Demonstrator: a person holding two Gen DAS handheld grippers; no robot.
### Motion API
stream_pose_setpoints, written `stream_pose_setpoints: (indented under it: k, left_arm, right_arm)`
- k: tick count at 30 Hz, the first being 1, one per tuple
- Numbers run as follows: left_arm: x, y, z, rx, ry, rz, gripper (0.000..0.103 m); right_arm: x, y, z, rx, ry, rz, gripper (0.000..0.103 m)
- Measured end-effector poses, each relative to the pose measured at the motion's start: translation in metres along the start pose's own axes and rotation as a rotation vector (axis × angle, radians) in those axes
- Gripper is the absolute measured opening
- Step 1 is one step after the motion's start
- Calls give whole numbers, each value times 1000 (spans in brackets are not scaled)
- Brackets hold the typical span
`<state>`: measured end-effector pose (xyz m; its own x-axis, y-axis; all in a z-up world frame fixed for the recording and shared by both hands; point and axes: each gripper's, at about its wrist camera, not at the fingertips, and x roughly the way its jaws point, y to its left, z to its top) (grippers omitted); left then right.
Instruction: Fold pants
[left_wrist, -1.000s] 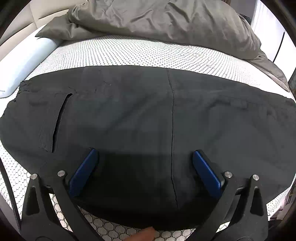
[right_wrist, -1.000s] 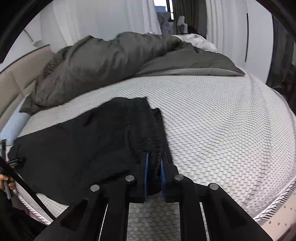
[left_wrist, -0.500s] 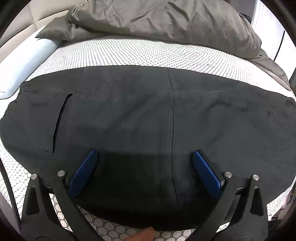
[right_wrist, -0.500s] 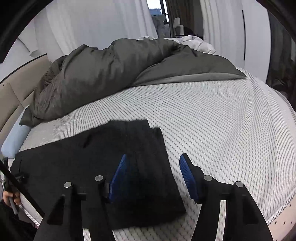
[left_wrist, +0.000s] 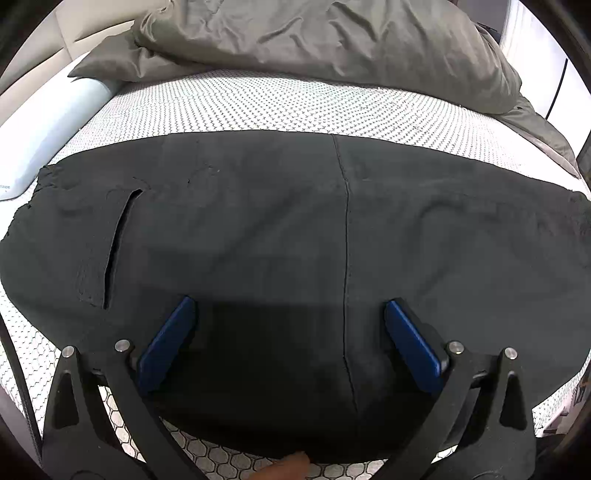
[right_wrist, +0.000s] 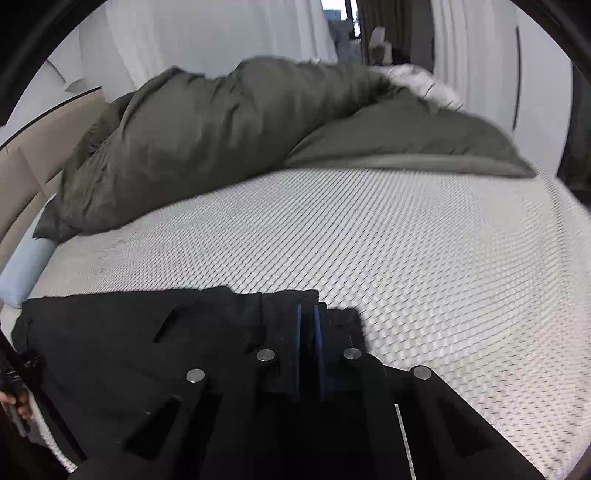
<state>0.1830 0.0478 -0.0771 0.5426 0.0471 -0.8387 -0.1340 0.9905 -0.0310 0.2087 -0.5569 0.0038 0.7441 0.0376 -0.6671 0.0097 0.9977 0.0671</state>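
The black pants lie flat across the near side of the bed, with a pocket slit at the left and a seam down the middle. My left gripper is open, its blue pads hovering just above the cloth near its front edge, holding nothing. In the right wrist view the pants lie at the lower left. My right gripper is shut with its pads together over the pants' right end; I cannot tell whether cloth is pinched between them.
A crumpled grey duvet fills the back of the bed and shows in the right wrist view too. A pale blue bolster lies at the left by the beige headboard. White patterned mattress stretches to the right.
My right gripper let go of the pants' end and opened, then shut again over the same end as the view rose. The left gripper and pants stayed still.
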Motion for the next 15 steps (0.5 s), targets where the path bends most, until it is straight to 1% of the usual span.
stream_pose_setpoints:
  k: [1, 2, 4, 6, 7, 8, 9, 11, 12, 14, 15]
  left_arm:
    - [0, 0, 0, 1, 1, -2, 102]
    - [0, 1, 0, 0, 1, -3, 102]
    - [-1, 1, 0, -1, 1, -1, 102]
    - [-1, 1, 0, -6, 2, 2, 102]
    - [-1, 1, 0, -9, 3, 3, 102]
    - [-2, 0, 0, -12, 3, 4, 102]
    - [-4, 0, -1, -13, 0, 6, 102]
    - [-8, -1, -3, -25, -9, -2, 102]
    - [-10, -2, -3, -31, -14, -14, 102]
    - [-18, -6, -5, -34, -29, -52, 102]
    - [-23, -11, -6, -24, -40, -77, 102]
  right_arm:
    - [0, -7, 1, 23, -8, -34, 5]
    - [0, -12, 1, 40, -10, -67, 0]
    - [10, -26, -2, 92, 27, -166, 0]
    - [19, -31, -7, 113, 85, -200, 0]
    - [16, -29, -9, 120, 83, -205, 1]
    - [10, -24, -11, 122, 66, -193, 9]
    - [3, -19, -12, 115, 45, -177, 15]
    - [-19, 0, -15, 87, -13, -178, 31]
    - [-32, 12, -17, 71, -40, -161, 35]
    - [-52, 38, -22, 39, -59, -92, 66]
    - [-61, 51, -27, 28, -70, -55, 75]
